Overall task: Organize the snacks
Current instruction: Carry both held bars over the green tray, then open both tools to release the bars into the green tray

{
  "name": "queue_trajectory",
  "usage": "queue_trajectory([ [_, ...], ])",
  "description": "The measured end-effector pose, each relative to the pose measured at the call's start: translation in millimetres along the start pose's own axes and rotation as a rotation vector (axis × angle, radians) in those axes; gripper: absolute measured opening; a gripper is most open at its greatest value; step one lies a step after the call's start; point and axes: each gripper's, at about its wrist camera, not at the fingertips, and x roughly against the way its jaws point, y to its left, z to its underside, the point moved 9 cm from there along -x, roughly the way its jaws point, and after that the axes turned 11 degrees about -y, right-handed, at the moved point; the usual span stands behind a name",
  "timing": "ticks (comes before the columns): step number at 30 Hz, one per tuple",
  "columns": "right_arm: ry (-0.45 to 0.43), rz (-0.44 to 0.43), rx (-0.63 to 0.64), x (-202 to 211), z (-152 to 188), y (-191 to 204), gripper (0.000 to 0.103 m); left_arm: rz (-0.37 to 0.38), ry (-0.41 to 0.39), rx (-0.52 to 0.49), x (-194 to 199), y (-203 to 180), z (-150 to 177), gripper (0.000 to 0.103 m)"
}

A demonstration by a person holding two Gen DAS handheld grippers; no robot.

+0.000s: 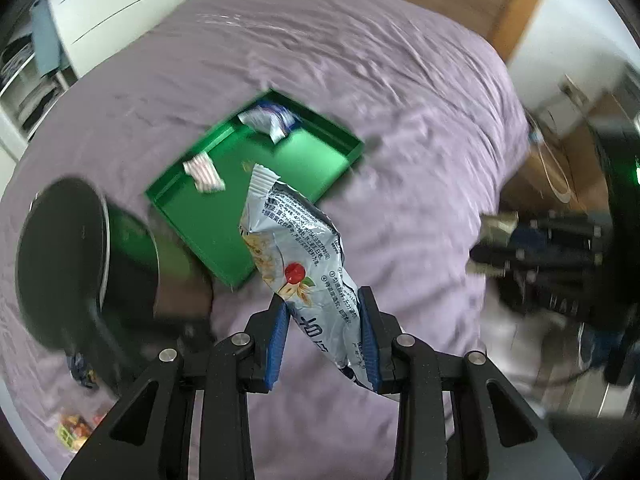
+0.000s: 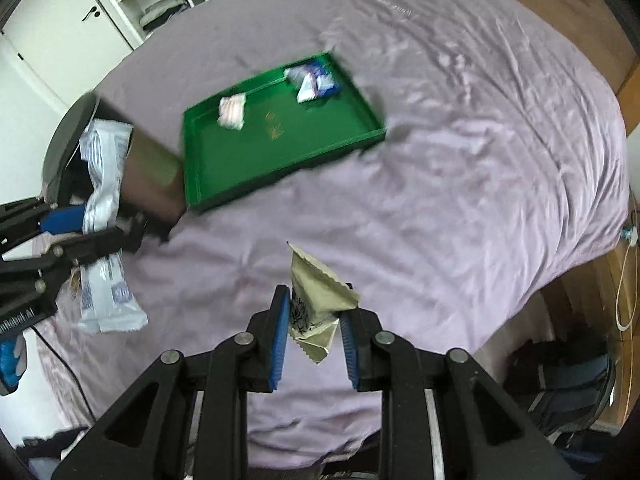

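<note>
One green tray (image 1: 256, 208) lies on the purple bedsheet (image 1: 400, 120). In it I count three snacks: a pink-striped packet (image 1: 203, 171) near one wall, and a blue-and-white pair (image 1: 270, 120) bunched in the far corner; blur makes that pair hard to separate, so it may be two packets or one crumpled one. Faint gold marks sit on the tray floor between them.

Two more snacks are in the air, one per gripper. The left gripper (image 1: 323, 336) is nearly closed, its blue pads pressing the lower part of a silver-blue bag (image 1: 298, 248), which sticks up past the fingers over the near edge of the tray. The right gripper (image 2: 314, 336) pinches a small beige packet (image 2: 316, 304) between its pads; the packet stands up from the jaws above bare sheet, short of the tray.

In the left view a few loose snacks (image 1: 74, 432) lie on the sheet at the lower left, too blurred to count. A dark round object (image 1: 64, 264) stands beside the tray.
</note>
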Motion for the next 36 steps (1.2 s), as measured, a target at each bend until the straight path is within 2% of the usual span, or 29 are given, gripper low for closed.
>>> queue_trajectory([
  [7, -0.062, -0.036, 0.043, -52.4, -77.9, -10.0, 0.0, -0.097, -0.016, 0.203, -62.9, 45.6, -58.1, 0.029],
  [11, -0.081, -0.074, 0.082, -99.7, -121.6, -9.6, 0.0, -0.152, 0.016, 0.271, -109.6, 69.0, -70.8, 0.029],
  [14, -0.059, -0.096, 0.112, -142.1, -141.7, -9.1, 0.0, -0.191, 0.048, 0.307, -143.1, 83.3, -73.9, 0.029],
  [20, 0.015, -0.126, 0.163, -206.9, -156.2, -7.1, 0.0, -0.247, 0.114, 0.371, -196.4, 102.1, -76.2, 0.029],
  [23, 0.039, -0.132, 0.192, -226.2, -163.5, -8.4, 0.0, -0.269, 0.132, 0.403, -216.7, 110.6, -80.4, 0.029],
  [29, 0.076, -0.146, 0.24, -250.7, -167.5, -9.1, 0.0, -0.308, 0.143, 0.419, -252.9, 124.9, -95.3, 0.029],
  [36, 0.1, -0.161, 0.269, -267.3, -164.4, -3.7, 0.0, -0.303, 0.175, 0.453, -277.4, 129.3, -89.8, 0.029],
])
